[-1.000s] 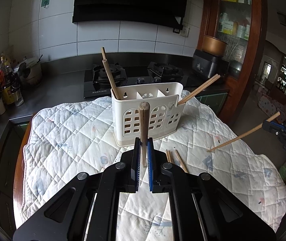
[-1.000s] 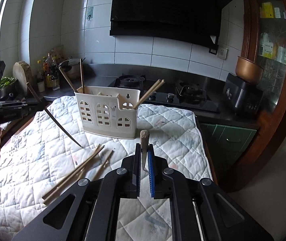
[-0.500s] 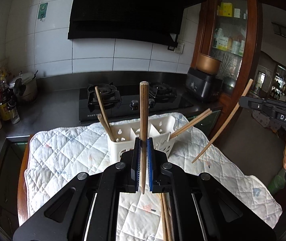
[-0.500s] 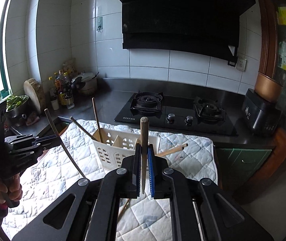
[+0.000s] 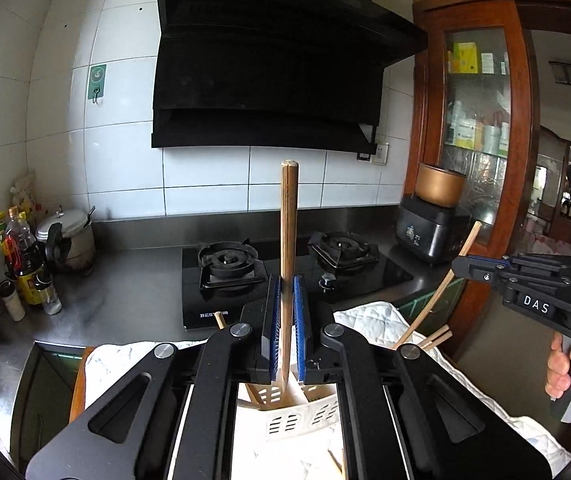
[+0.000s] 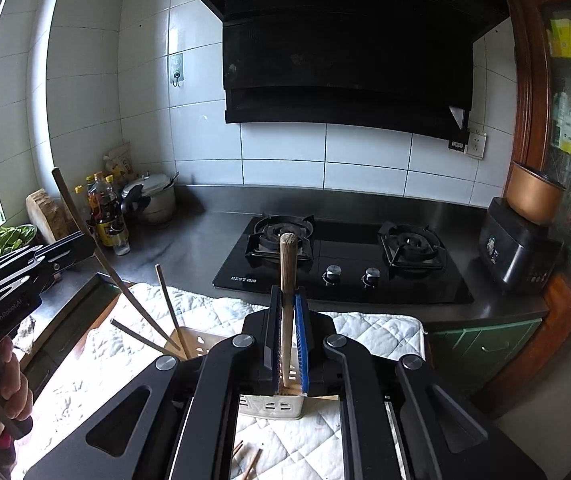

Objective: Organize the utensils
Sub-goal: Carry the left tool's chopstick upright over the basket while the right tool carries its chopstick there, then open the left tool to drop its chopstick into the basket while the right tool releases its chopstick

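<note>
Your left tongs (image 5: pixel 285 320) and right tongs (image 6: pixel 288 336) each clench one upright chopstick above the white holder (image 6: pixel 271 406) at lower centre.

Chopsticks (image 6: pixel 169 312) lean out of the caddy (image 6: pixel 273 406) (left end and right), crowding its top; the quilt (image 6: pixel 373 332) toward the counter (image 6: pixel 189 252) edge lies open.

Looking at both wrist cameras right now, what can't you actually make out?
- Left wrist view: the white slotted plastic utensil holder is mostly hidden by the left gripper.
- Right wrist view: the loose wooden chopsticks are cut off by the bottom edge.
- Both views: the bottle labels are too small.
</note>
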A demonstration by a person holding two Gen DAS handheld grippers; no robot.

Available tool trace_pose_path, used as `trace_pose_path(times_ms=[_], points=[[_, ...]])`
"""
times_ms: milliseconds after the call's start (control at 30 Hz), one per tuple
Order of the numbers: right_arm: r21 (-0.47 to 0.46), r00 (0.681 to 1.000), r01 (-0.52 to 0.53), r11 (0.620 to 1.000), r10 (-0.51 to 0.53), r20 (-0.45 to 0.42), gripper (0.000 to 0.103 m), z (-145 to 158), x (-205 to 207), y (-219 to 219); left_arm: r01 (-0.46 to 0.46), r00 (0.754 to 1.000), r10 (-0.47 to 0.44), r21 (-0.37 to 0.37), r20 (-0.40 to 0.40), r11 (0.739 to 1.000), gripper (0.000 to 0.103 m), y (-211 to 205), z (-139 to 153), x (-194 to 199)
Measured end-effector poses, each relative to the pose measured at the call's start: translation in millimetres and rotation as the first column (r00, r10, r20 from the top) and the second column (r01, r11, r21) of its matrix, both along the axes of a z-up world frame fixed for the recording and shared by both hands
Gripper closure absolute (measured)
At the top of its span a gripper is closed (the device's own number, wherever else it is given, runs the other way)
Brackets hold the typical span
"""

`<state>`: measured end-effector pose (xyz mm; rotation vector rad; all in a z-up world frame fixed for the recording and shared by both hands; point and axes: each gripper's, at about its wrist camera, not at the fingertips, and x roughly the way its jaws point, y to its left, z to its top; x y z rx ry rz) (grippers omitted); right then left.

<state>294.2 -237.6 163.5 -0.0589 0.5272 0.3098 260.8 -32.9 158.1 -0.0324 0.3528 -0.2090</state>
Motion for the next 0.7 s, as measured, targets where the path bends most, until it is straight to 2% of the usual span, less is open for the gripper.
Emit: trace_pose_path(times_ms=[267, 500, 600, 667, 700], points=[[-0.016, 0.998, -0.015, 1.0, 0.014, -0.066, 0.096, -38, 20, 13, -0.015, 0.997, 0.015, -0.003, -0.082, 1.0, 0.097, 5, -29, 25], [-0.026, 0.995, -0.018, 0.999, 0.016, -0.099, 0.096, -58, 28, 18, -0.033, 0.993, 0.034, 0.006, -0.11, 0.999, 0.096, 10, -43, 34], [-0.022, 0.995, -0.017, 1.0, 0.015, -0.096, 0.093, -60, 28, 18, -0.03, 0.993, 0.031, 0.008, -0.111, 1.0, 0.095, 11, -45, 34], [-0.023, 0.996, -0.012, 1.0, 0.01, -0.087, 0.083, -58, 27, 16, -0.028, 0.994, 0.028, 0.005, -0.106, 1.0, 0.095, 11, -44, 33], [-0.026, 0.997, -0.01, 1.0, 0.008, -0.08, 0.082, -57, 25, 16, -0.03, 0.994, 0.03, 0.004, -0.104, 1.0, 0.094, 12, -42, 32]])
